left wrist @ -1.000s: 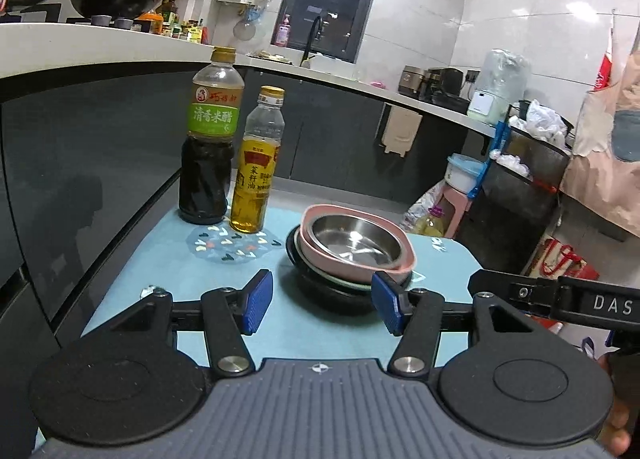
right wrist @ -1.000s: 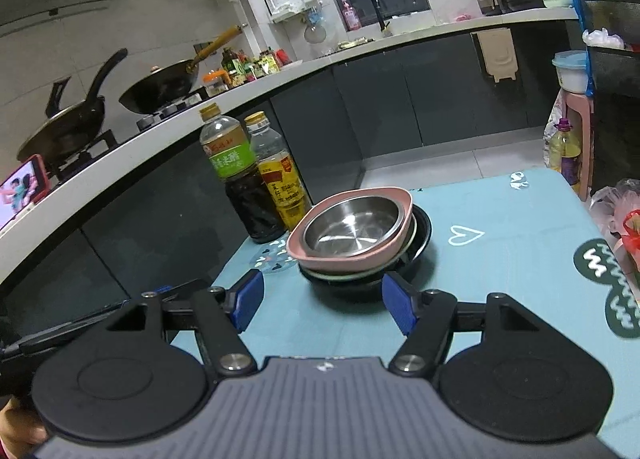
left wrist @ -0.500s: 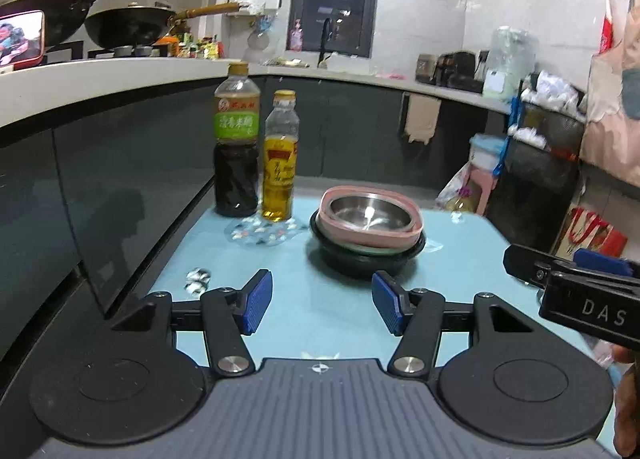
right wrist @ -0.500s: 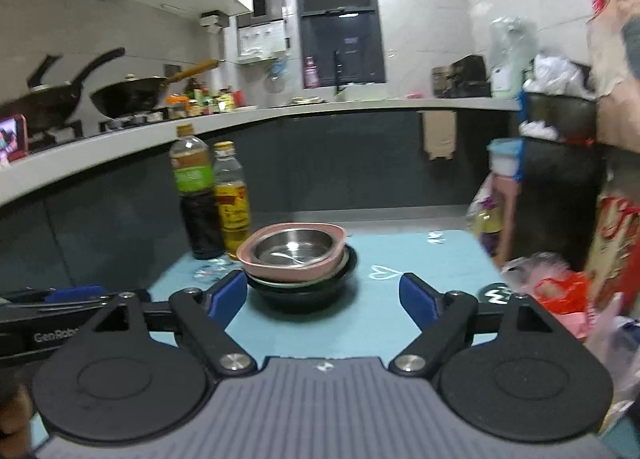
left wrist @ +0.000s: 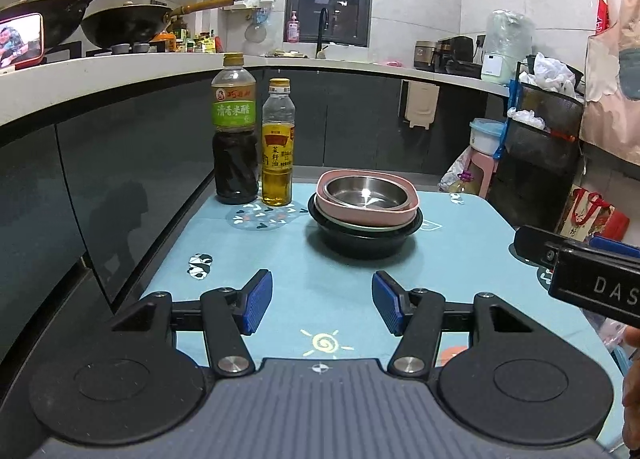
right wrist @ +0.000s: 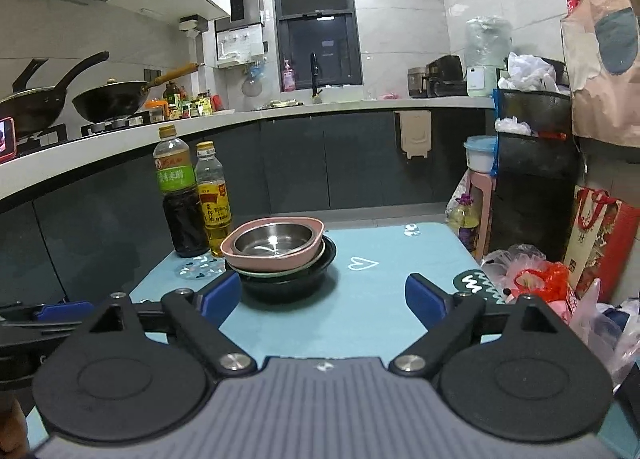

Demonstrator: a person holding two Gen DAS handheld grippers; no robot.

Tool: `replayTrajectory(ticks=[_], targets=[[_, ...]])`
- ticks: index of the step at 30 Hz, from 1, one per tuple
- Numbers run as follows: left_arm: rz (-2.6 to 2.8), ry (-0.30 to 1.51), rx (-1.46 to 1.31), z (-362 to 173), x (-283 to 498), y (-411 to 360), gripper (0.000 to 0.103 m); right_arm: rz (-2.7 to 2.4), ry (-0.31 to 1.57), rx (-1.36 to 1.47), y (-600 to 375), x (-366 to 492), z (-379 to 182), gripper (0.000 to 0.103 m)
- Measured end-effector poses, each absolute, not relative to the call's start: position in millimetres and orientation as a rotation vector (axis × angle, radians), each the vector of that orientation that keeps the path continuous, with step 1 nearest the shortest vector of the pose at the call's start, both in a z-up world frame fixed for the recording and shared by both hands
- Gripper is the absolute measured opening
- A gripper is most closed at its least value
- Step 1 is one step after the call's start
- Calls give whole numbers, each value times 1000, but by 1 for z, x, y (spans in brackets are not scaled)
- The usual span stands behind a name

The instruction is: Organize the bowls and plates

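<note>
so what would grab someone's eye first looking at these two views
Probably the nested stack of dishes in the middle of the light blue table: a steel bowl inside a pink dish, on a black bowl. Next, the two tall bottles standing upright just left of the stack. Both the left gripper and right gripper hang open, short of the stack.

A steel bowl (left wrist: 366,195) sat upright inside a pink square-rimmed bowl (left wrist: 370,211), nested over a pale plate and a black bowl (left wrist: 362,241), stacked near the table's (left wrist: 280,259) far edge.
</note>
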State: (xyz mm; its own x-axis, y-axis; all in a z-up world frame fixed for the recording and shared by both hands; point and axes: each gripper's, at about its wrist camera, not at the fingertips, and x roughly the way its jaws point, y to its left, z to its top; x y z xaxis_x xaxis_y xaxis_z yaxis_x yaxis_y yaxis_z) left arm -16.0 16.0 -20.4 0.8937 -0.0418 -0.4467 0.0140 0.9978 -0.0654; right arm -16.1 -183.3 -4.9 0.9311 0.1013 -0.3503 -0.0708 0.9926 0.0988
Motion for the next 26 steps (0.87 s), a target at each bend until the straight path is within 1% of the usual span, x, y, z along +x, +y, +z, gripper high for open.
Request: replayTrajectory(ticks=[26], targets=[[-47,482,-29,-25,-15,9,53,83,398,84,-180,-17,-13,47]])
